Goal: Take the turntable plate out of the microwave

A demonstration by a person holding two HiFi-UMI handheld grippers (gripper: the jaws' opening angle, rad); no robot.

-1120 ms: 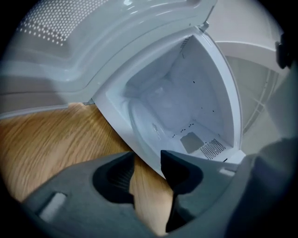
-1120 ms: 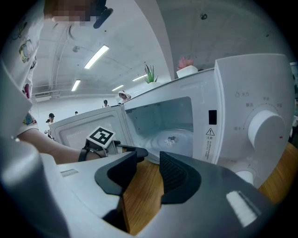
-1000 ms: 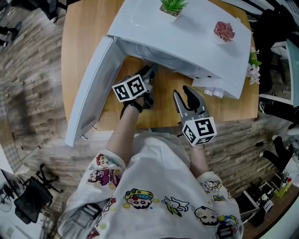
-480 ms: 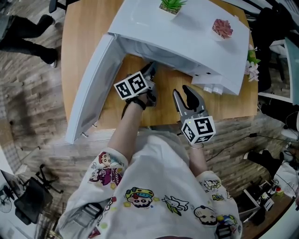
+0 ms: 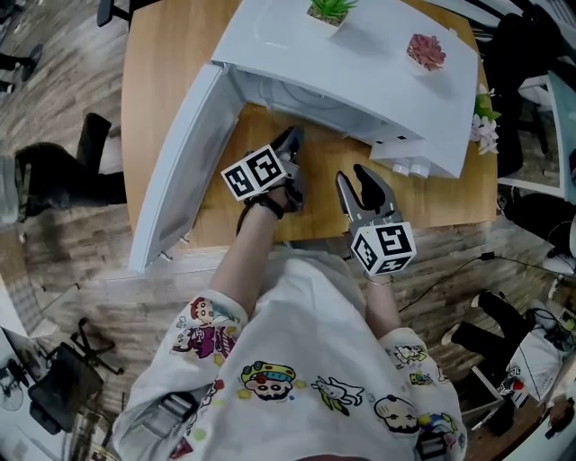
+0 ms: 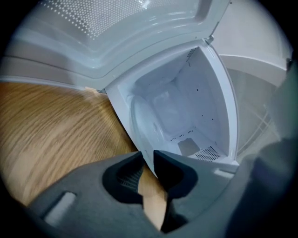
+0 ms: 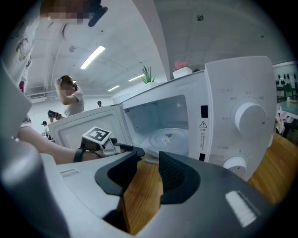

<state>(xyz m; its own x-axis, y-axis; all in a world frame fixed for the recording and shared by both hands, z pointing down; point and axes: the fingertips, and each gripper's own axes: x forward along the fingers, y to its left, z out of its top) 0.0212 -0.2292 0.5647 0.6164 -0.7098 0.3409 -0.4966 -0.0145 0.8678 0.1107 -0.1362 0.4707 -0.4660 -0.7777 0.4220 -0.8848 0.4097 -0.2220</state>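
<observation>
The white microwave (image 5: 360, 63) stands on a wooden table with its door (image 5: 175, 171) swung open to the left. My left gripper (image 5: 292, 137) reaches into the cavity mouth. In the left gripper view its jaws (image 6: 148, 160) are closing, with the white rim of the turntable plate (image 6: 139, 123) between the pads and touching them. The right gripper view shows the glass plate (image 7: 163, 137) lying on the cavity floor, with the left gripper (image 7: 132, 149) at its front edge. My right gripper (image 5: 360, 176) hovers over the table in front of the control panel, open, with nothing between its jaws (image 7: 148, 165).
A green plant (image 5: 333, 11) and a pink one (image 5: 425, 52) sit on top of the microwave. Two knobs (image 7: 250, 117) stick out of the panel at the right. The table's near edge (image 5: 270, 241) is just behind both grippers. Someone's legs (image 5: 81, 171) are on the floor at the left.
My left gripper has rolled a little at the cavity mouth and otherwise stayed put. The right gripper has not moved. A passer-by on the floor at the left has walked nearer.
</observation>
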